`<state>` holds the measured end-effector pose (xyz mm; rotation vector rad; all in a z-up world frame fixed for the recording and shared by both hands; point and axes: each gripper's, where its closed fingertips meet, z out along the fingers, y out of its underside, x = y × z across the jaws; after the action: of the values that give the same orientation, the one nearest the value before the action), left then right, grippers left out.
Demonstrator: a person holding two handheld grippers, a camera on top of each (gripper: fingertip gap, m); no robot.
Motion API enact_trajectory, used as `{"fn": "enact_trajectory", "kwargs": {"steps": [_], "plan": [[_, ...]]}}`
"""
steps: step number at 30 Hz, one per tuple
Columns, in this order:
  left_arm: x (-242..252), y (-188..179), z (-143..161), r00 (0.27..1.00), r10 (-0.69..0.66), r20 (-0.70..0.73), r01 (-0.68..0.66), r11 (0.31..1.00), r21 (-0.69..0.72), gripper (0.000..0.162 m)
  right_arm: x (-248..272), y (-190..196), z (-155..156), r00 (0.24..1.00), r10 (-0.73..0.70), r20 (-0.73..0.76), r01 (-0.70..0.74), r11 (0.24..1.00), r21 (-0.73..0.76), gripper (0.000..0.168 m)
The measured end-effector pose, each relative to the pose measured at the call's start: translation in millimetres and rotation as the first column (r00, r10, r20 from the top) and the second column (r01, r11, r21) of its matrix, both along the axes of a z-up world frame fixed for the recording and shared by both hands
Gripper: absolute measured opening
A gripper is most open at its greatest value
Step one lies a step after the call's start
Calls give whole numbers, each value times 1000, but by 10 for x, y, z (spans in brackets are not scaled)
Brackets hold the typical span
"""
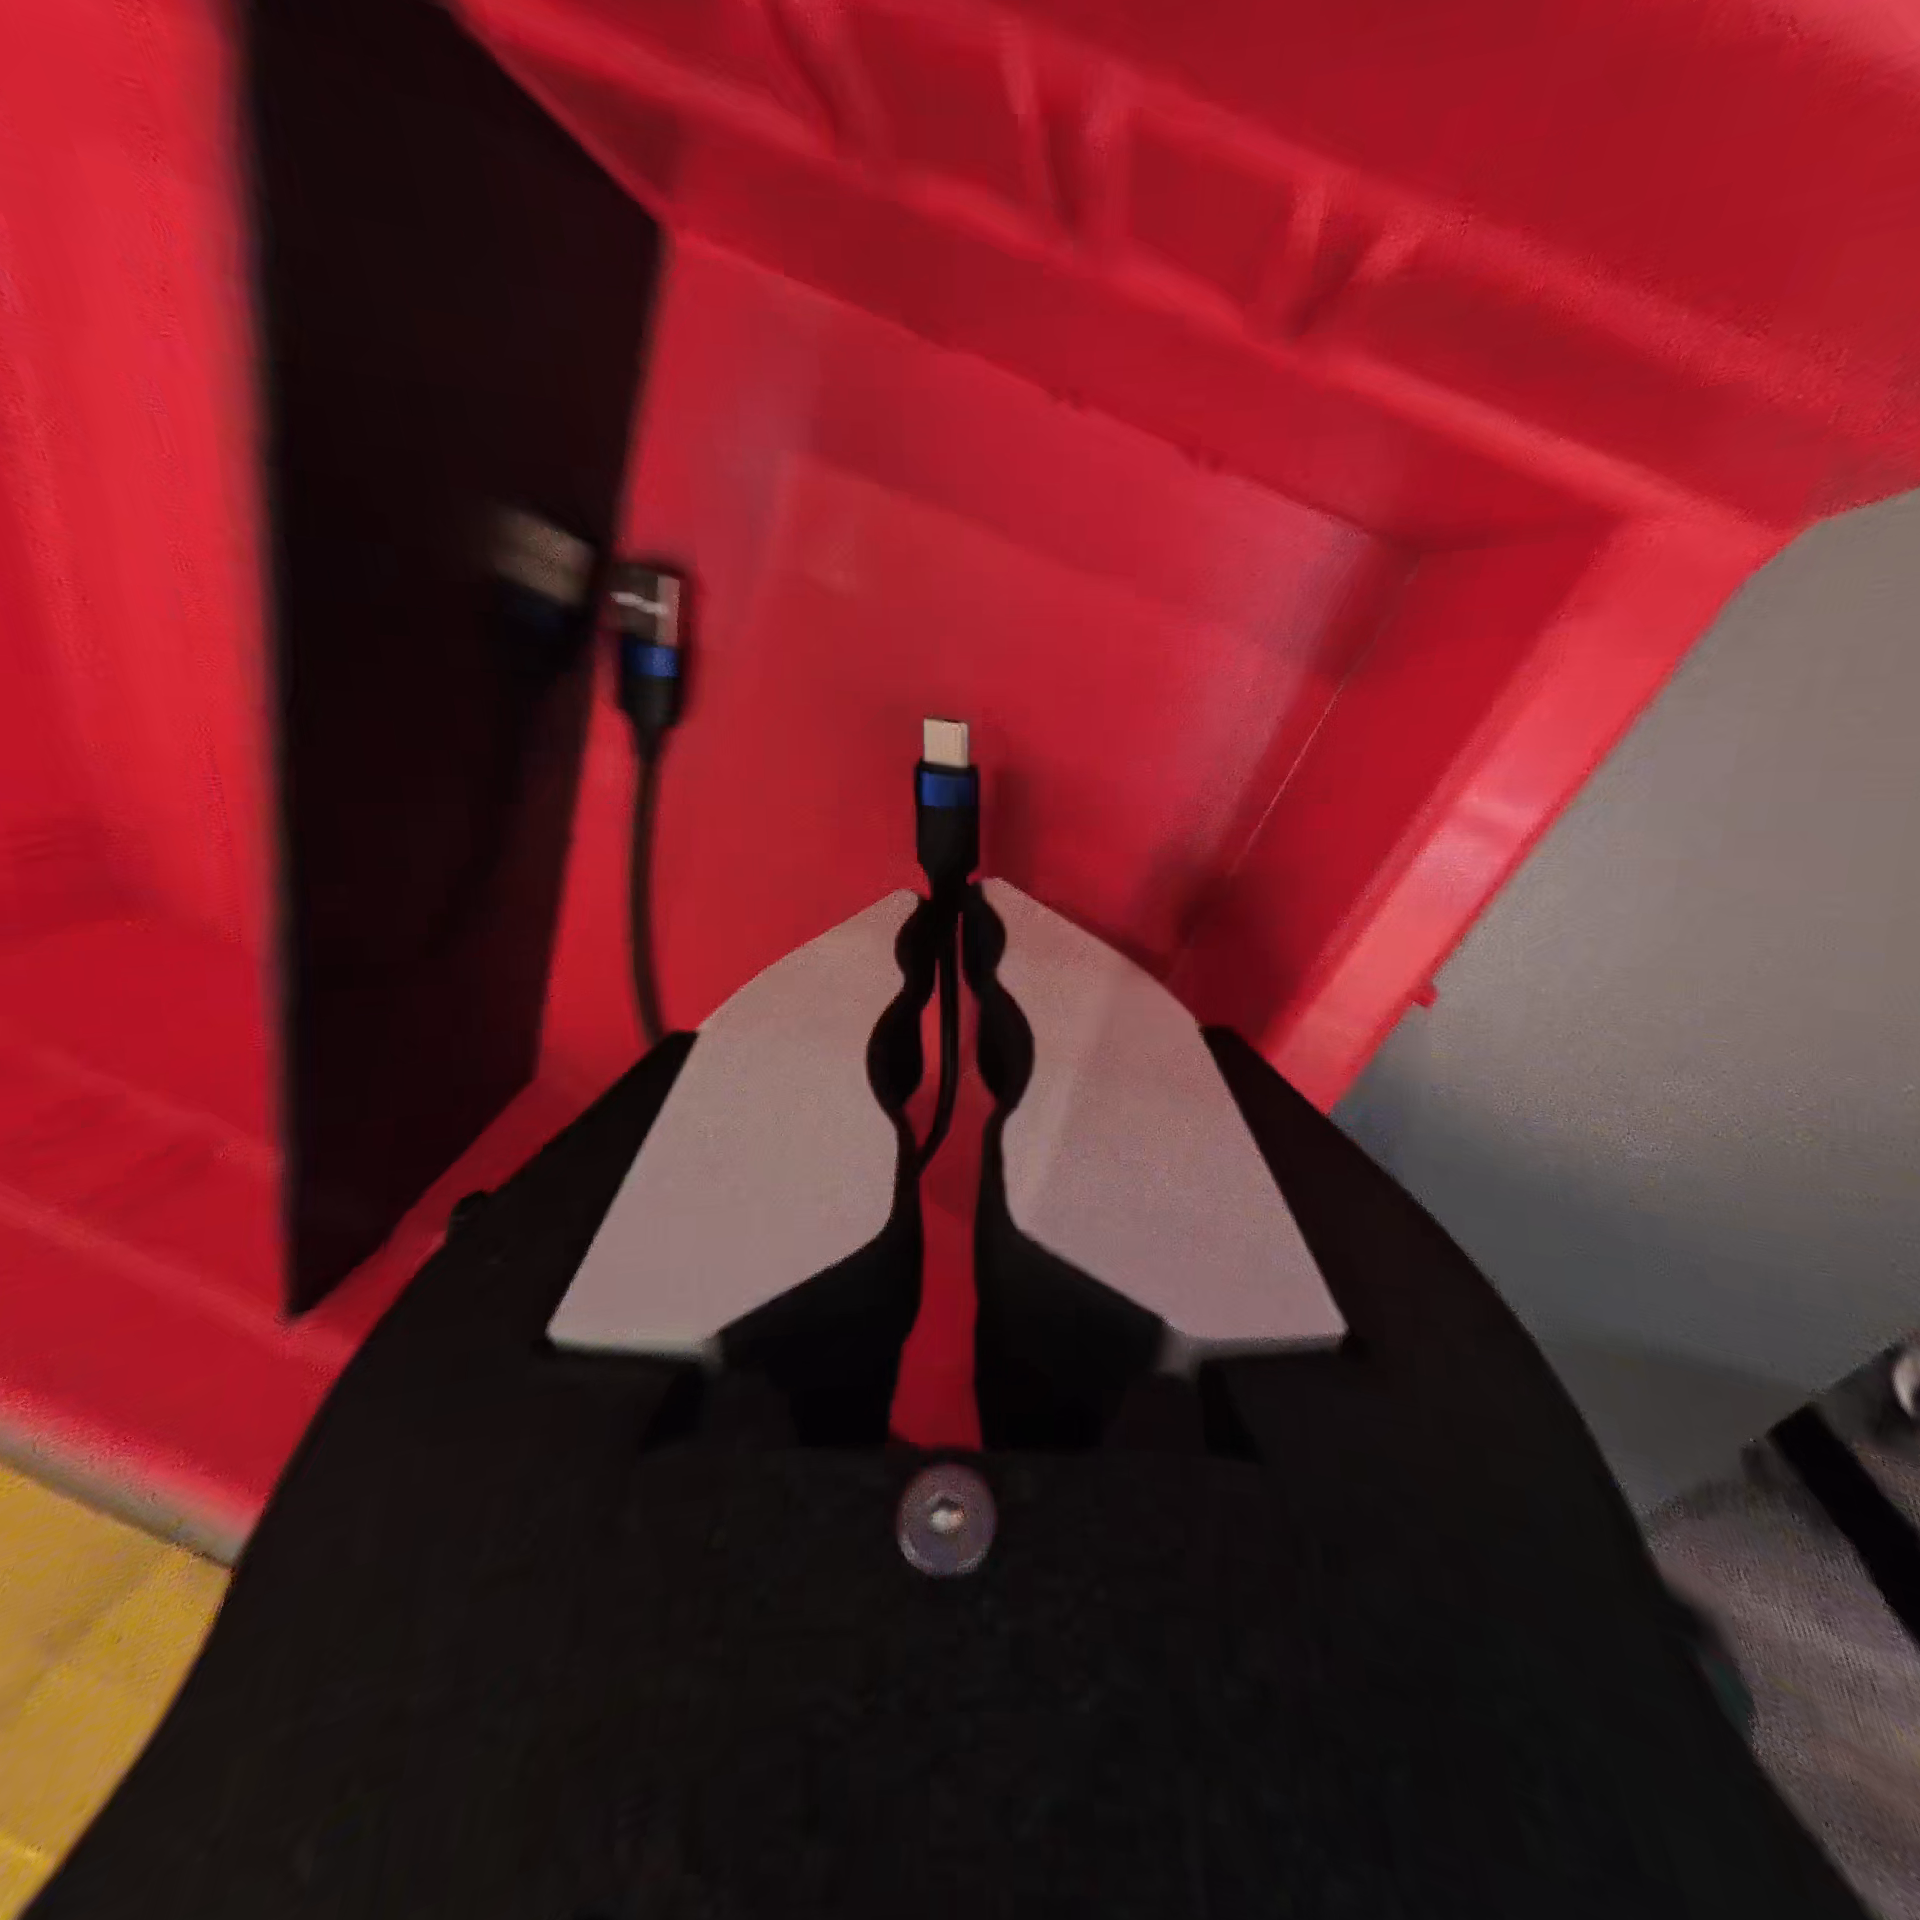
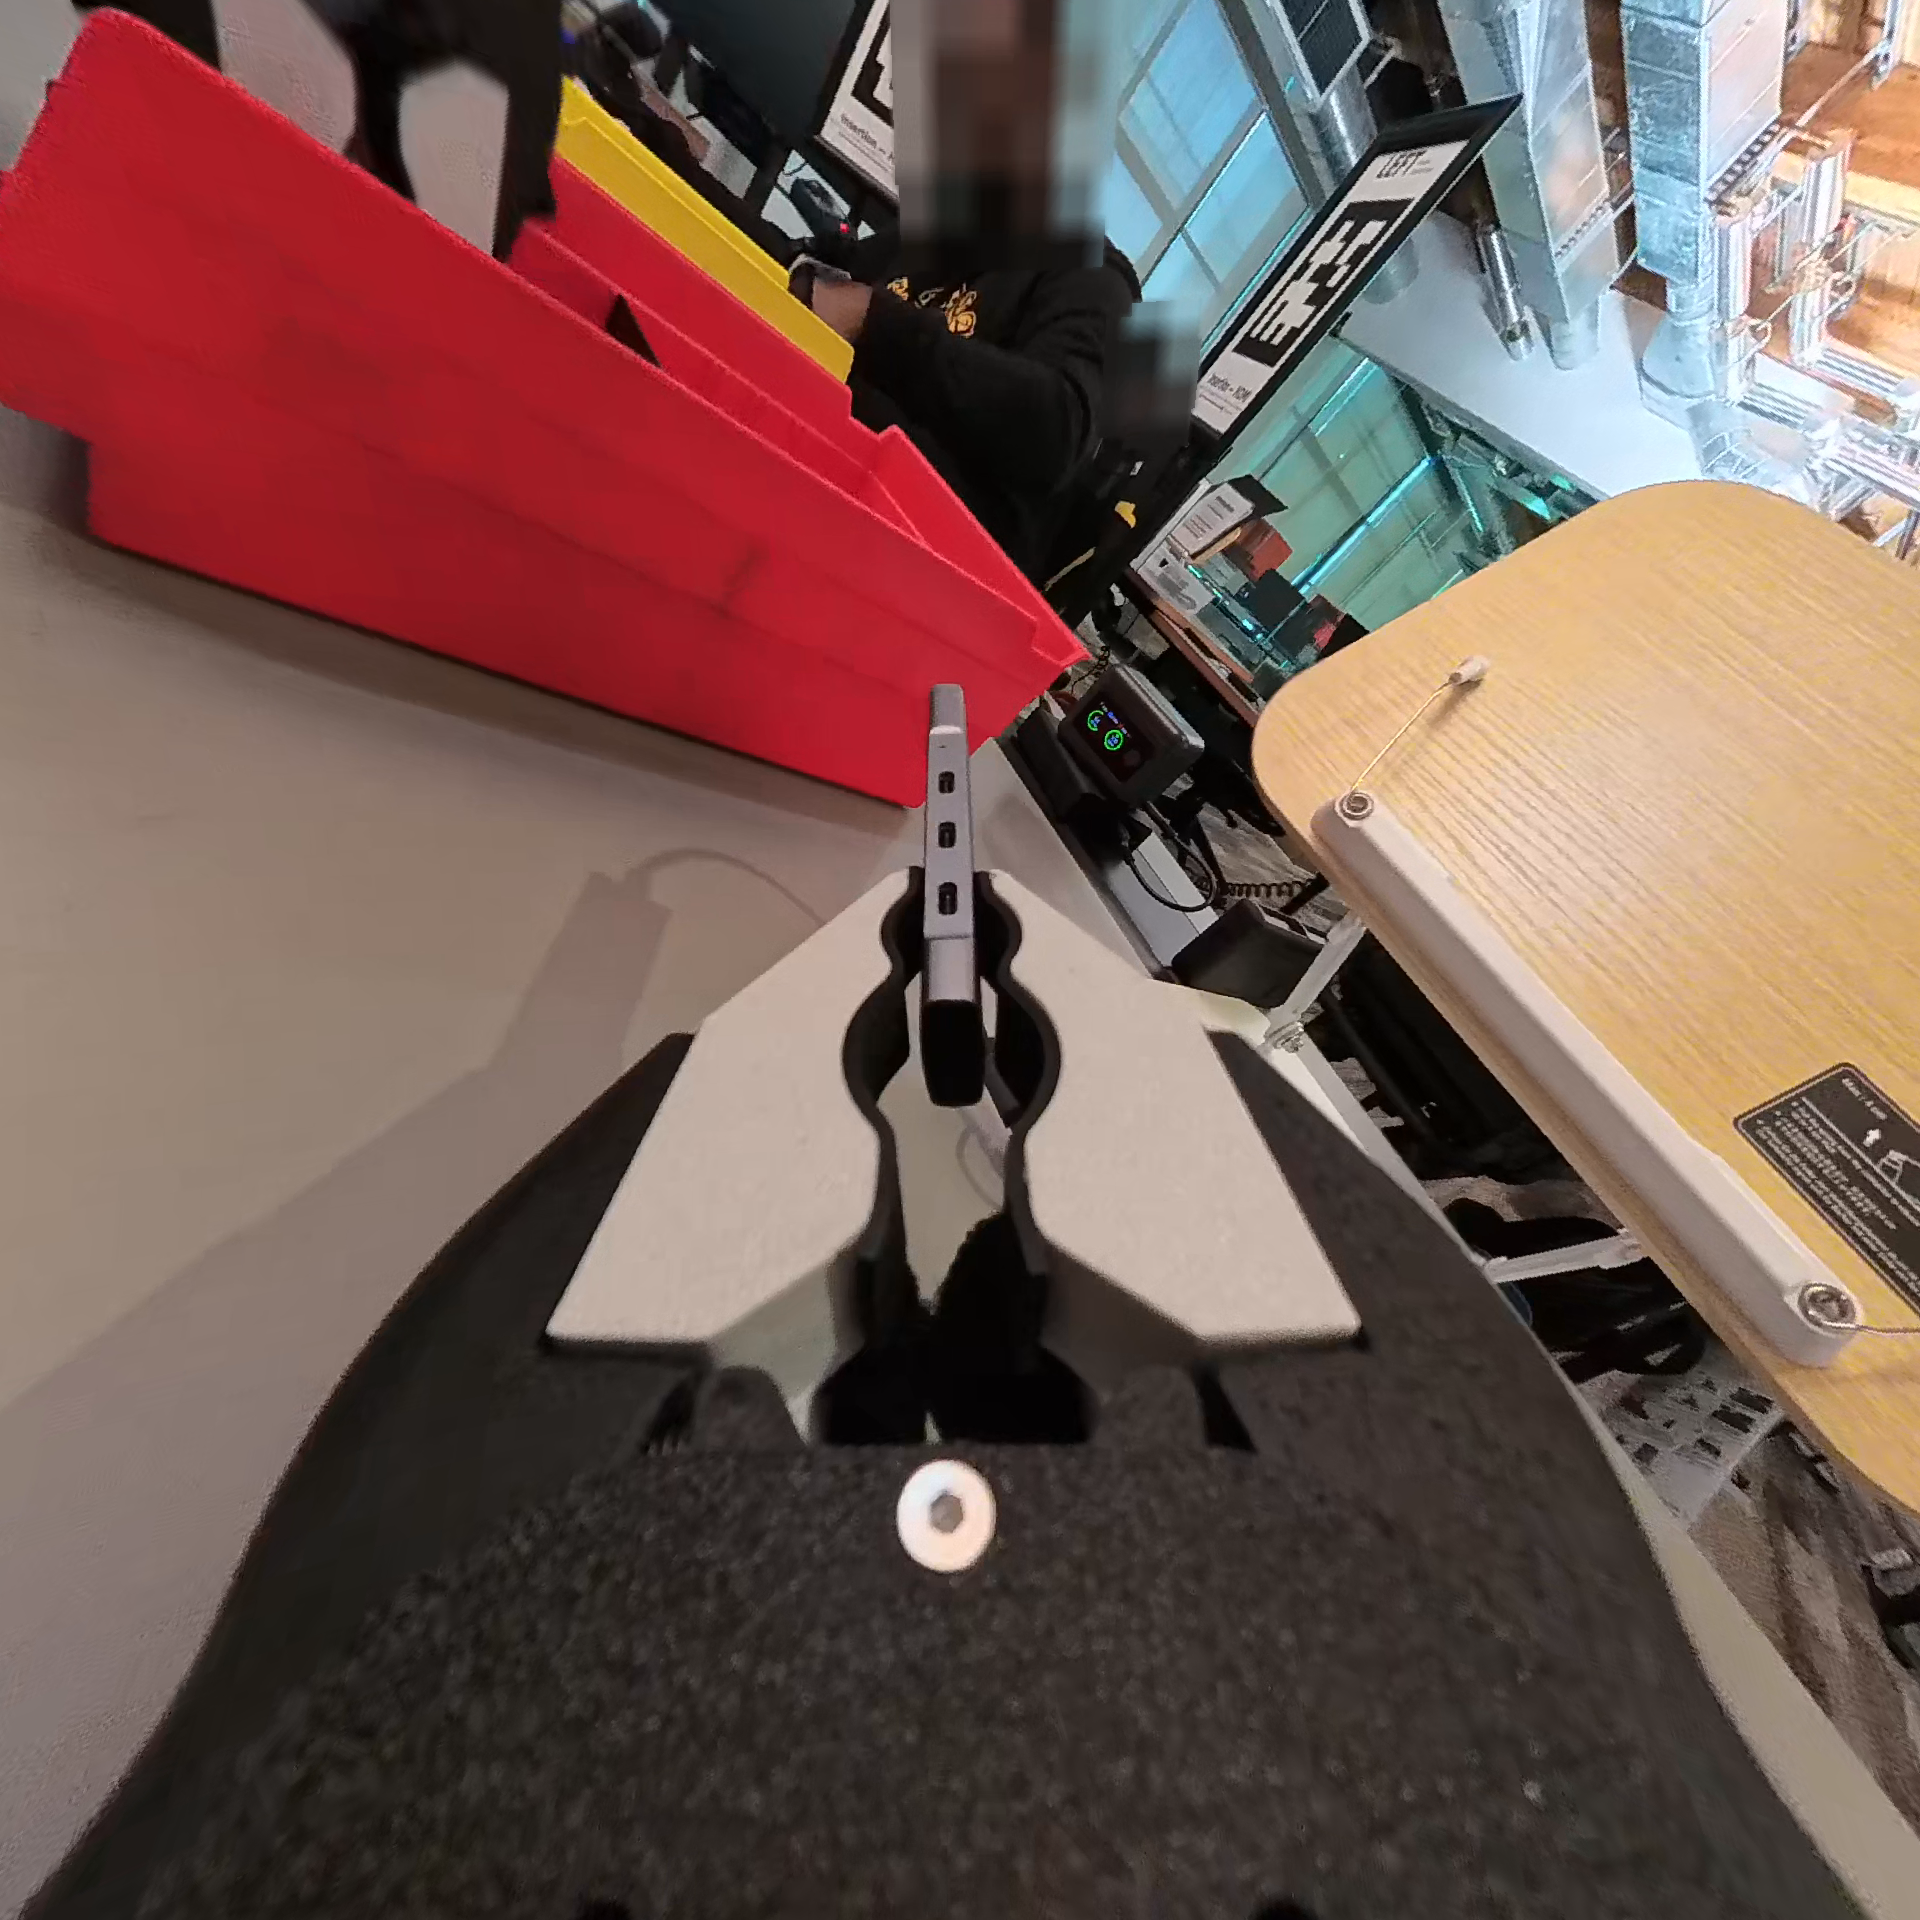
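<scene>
My left gripper [image 1: 943, 891] is shut on a black cable, just behind its blue-ringed small plug [image 1: 943, 774], which sticks out past the fingertips inside a red bin [image 1: 1039, 582]. The cable's other end, a larger blue-ringed plug [image 1: 649, 623], hangs beside a black divider [image 1: 436, 623] in the bin. My right gripper [image 2: 948, 883] is shut on a slim grey hub [image 2: 948, 831] with three ports along its edge, held edge-up above the grey table [image 2: 260, 935]. The left gripper [image 2: 457, 114] shows far off over the red bin [image 2: 468, 468] in the right wrist view.
A yellow bin [image 2: 686, 218] stands behind the red one; part of it also shows in the left wrist view [image 1: 94, 1621]. A person in a black top [image 2: 997, 374] sits beyond. A wooden tabletop [image 2: 1621, 831] lies at right. A small device with a lit display [image 2: 1117, 732] sits past the table edge.
</scene>
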<state>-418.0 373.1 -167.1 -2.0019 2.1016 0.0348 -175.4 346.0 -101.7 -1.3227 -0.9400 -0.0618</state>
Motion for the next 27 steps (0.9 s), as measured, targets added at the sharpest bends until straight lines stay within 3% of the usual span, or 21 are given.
{"fn": "enact_trajectory", "kwargs": {"steps": [1, 4, 7, 9, 11, 14, 17, 21, 24, 27], "plan": [[39, 23, 215, 997, 32, 72, -35, 998, 46, 5, 8, 2, 6, 1000, -3, -5, 3, 1000, 0, 8], [72, -39, 1150, 957, 80, 279, -134, 974, 183, 5, 19, 9, 11, 1000, -5, -14, 5, 1000, -5, 7], [56, -411, 2094, 905, 48, 423, -185, 939, 291, 5, 31, 17, 16, 1000, -10, -20, 10, 1000, -6, 7], [89, -764, 2489, 876, 8, 481, -196, 919, 342, 4, 43, 21, 22, 1000, -14, -25, 14, 1000, -6, 8], [189, -1125, 2626, 848, -8, 530, -211, 913, 350, 4, 49, 23, 20, 999, -15, -30, 14, 1000, -12, 8], [469, -1572, 2402, 798, 6, 602, -240, 920, 310, 4, 47, 29, 11, 999, -14, -31, 13, 1000, -19, 8], [738, -1701, 1836, 791, 46, 610, -305, 894, 328, 5, 41, 25, 2, 1000, -12, -23, 11, 1000, -19, 8], [1259, -2024, 942, 756, 162, 634, -274, 958, 82, 5, 25, 14, -12, 1000, -7, -8, 7, 1000, -18, 8], [1561, -2217, 313, 788, 216, 577, -235, 971, -41, 5, 18, 15, -19, 1000, -4, -9, 4, 1000, -23, 7], [1732, -2210, -73, 787, 292, 544, -243, 956, -162, 5, 9, 14, -31, 1000, -1, -5, 1, 1000, -27, 8]]}}
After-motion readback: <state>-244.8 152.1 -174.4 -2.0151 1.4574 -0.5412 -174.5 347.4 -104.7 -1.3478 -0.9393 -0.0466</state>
